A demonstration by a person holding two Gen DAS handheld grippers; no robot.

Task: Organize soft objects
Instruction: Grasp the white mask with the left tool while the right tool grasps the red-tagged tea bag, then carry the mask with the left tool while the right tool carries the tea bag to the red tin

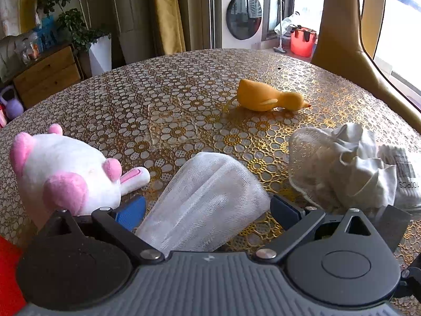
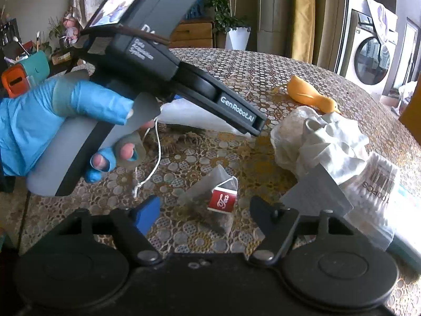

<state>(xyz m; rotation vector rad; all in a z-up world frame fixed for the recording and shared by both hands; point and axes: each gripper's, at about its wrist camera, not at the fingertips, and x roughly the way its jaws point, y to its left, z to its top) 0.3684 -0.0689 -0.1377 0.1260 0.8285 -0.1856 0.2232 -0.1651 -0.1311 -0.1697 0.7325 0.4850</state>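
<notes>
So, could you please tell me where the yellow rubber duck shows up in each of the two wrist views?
Left wrist view: the yellow rubber duck lies on the table, upper middle-right, beak pointing right.
Right wrist view: the duck lies upper right, just beyond the crumpled white cloth.
Shared landmark: the same crumpled white cloth sits nearer the camera than the duck in both; the washing machine stands behind.

Two wrist views, low and close over the table [image 1: 184,84]; shared: duck [image 1: 268,97], crumpled cloth [image 2: 329,142].
</notes>
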